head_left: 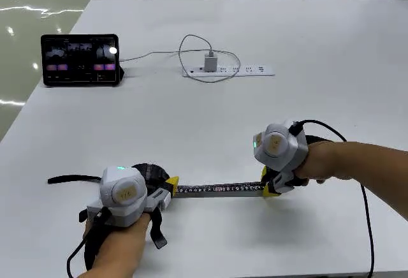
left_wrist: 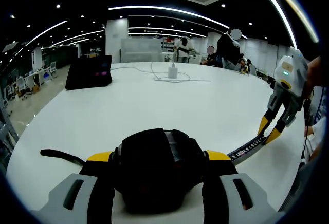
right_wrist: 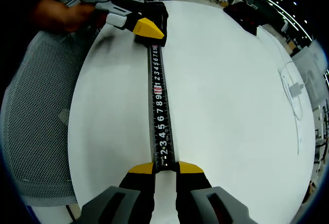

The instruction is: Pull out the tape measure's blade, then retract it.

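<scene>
Here, seemingly mid-pull, the left gripper [left_wrist: 159, 156] clamped the tape measure case [head_left: 148, 173] at the near left of the tabletop [head_left: 191, 118]; the right gripper [right_wrist: 165, 168] pinched the blade [right_wrist: 157, 100] by its tip. The next move likely called for guiding it back.

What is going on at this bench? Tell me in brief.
A person at a white table holds a gripper in each hand. The left gripper is clamped around the black tape measure case. The right gripper pinches the end of the blade, which lies pulled out flat across the table between the two. A tablet and a power strip sit further back, untouched.
</scene>
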Tool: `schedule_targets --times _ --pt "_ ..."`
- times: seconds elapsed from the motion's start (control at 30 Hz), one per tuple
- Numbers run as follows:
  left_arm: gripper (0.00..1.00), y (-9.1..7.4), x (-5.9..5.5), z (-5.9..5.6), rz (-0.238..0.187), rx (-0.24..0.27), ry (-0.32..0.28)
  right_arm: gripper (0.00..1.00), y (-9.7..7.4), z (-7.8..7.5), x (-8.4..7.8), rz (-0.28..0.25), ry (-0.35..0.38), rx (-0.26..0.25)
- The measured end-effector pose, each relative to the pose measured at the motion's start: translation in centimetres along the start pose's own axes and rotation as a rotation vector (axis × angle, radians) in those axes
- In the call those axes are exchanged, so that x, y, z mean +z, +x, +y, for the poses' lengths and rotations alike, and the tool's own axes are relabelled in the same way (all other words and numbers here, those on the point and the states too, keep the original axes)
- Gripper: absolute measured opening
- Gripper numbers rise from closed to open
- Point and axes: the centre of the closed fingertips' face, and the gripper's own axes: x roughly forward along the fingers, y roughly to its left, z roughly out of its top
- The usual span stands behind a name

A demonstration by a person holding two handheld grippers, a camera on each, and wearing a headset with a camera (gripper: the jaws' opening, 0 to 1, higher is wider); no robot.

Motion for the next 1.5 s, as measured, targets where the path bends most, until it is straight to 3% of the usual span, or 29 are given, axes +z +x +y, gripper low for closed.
schedule_targets --times 0.53,0.83,1.5 --pt "0.65 -0.1 0.0 0.0 0.0 0.001 0.004 0.11 0.3 0.0 0.6 0.0 -0.027 0.003" --pt "0.64 -0.1 -0.1 -0.1 0.002 -0.003 -0.003 0.11 0.4 0.0 1.1 0.0 0.011 0.0" --pt "0.64 -0.1 0.0 -0.1 0.004 -0.013 -0.011 0.11 0.6 0.0 1.7 0.019 0.019 -0.001"
